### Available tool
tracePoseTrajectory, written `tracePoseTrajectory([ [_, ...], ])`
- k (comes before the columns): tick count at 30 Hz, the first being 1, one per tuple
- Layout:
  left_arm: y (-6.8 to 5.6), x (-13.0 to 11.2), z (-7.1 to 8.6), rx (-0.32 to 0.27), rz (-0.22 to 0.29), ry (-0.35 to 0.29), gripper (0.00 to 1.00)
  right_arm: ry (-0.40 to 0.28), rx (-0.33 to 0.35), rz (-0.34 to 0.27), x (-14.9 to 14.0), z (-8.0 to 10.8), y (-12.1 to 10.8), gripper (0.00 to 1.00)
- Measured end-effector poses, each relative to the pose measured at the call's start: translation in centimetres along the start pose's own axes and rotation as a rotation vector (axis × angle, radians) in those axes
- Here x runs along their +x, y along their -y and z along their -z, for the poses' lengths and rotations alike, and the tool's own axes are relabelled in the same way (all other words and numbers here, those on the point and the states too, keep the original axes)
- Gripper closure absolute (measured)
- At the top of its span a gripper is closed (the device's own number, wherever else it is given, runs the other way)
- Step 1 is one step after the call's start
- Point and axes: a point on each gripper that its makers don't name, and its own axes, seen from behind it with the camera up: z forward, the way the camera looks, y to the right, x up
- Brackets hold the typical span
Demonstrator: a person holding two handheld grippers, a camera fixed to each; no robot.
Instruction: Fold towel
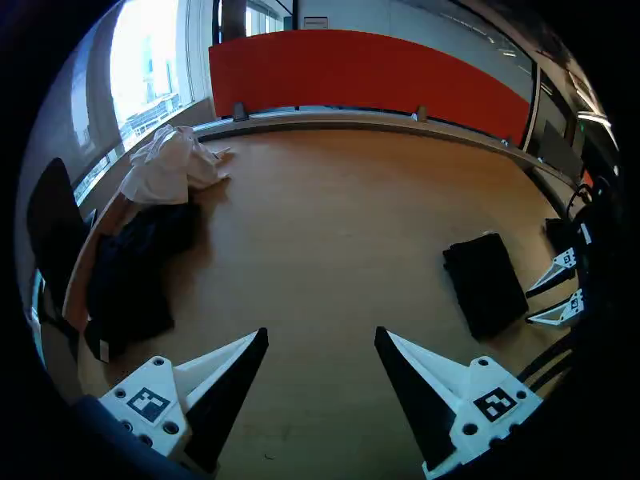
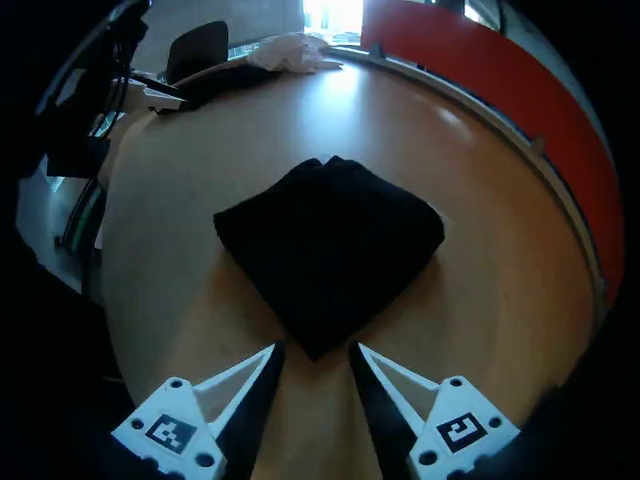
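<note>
On the wooden tabletop [image 1: 320, 232], in the left gripper view, the left gripper [image 1: 320, 332] was seen with its fingers spread wide and nothing between them, only bare wood beneath. The black towel [image 1: 484, 284] was found off to the right, lying flat as a compact folded block. Just beside it, the right gripper [image 1: 530, 308] was seen with its tips pointed at the towel's edge. A crumpled white cloth [image 1: 172, 164] and a dark heap of fabric [image 1: 132, 272] were seen at the far left edge, well apart from the towel, with a red partition [image 1: 360, 76] behind the tabletop.

In the right gripper view, the towel [image 2: 332, 240] was shown as a neat diamond. Its near corner was set just between the fingertips of the right gripper [image 2: 316, 348]. The fingers were held partly apart, and no pressure on the cloth could be made out, so nothing was judged to be held.

The towel was judged to be folded several times over already, so the work was taken to be at a last fold or at its finish. If another fold were wanted, the fingers would have to be closed on the near corner, and the corner lifted and carried across to the far one. The left gripper would have to be brought over to steady the stack.
</note>
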Motion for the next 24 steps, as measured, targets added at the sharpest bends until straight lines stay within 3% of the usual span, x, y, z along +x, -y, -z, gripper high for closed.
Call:
tracePoseTrajectory([
  [15, 0.04, 0.02, 0.06, -0.001, -0.005, 0.000, 0.00, -0.006, -0.011, -0.043, -0.33, -0.30, -0.31, 0.91],
  [24, -0.10, 0.12, 0.01, -0.004, -0.010, -0.001, 0.00, -0.010, -0.029, -0.043, -0.03, 0.05, -0.68, 0.95],
])
